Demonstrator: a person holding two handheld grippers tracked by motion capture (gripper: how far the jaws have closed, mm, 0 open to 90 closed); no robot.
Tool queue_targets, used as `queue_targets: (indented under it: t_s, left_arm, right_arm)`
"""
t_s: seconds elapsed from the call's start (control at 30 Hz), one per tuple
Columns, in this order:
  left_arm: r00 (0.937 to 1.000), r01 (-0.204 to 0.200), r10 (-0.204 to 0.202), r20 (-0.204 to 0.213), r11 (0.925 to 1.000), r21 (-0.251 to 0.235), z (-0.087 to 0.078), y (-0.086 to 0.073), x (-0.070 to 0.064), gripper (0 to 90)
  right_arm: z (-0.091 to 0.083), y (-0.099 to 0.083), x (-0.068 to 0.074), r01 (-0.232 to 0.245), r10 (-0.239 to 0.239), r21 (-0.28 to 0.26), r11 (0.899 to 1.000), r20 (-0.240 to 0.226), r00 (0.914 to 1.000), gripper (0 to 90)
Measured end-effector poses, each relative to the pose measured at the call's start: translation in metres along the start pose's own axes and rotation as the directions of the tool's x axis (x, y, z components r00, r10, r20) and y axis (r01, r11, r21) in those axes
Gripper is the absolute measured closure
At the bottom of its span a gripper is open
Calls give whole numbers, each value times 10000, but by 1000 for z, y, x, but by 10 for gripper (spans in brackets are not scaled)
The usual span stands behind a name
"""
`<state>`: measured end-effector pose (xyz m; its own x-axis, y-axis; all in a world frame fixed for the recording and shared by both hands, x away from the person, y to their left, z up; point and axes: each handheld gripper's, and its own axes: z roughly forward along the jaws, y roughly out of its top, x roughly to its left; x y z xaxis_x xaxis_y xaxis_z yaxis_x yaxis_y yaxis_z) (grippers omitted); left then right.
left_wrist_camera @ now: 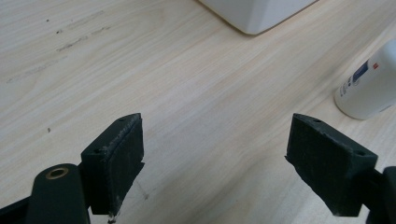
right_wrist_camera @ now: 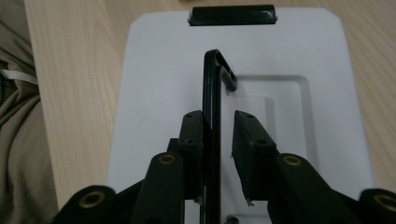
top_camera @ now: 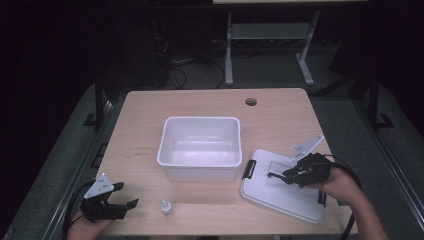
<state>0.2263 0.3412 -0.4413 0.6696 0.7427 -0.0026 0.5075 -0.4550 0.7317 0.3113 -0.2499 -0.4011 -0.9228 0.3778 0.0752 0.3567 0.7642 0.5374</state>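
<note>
Wooden table: white bin, lid, small bottle.

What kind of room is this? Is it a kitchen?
Probably not a kitchen. It looks like a lab or workroom: a plain wooden table with a cable hole, loose cables on the floor, another desk's metal legs, and hand-held grippers at work.

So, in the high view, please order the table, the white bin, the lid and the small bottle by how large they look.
1. table
2. white bin
3. lid, which looks nearly as large as the bin but lies flat, so this order is unsure
4. small bottle, clearly the smallest
</note>
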Motion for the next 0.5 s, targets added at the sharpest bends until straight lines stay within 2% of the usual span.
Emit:
queue_targets:
  t_s: [0.3, 0.5]
  left_arm:
    - [9993, -301, 295, 221, 9991, 293, -4, 9, -3, 194]
    - [9970, -660, 638, 434, 9965, 520, -10, 18, -8, 204]
  right_arm:
    - [-11, 7, 4, -21, 24, -282, 9996, 105, 9999, 668]
    - [-15, 11, 4, -21, 29, -330, 9995, 260, 9997, 609]
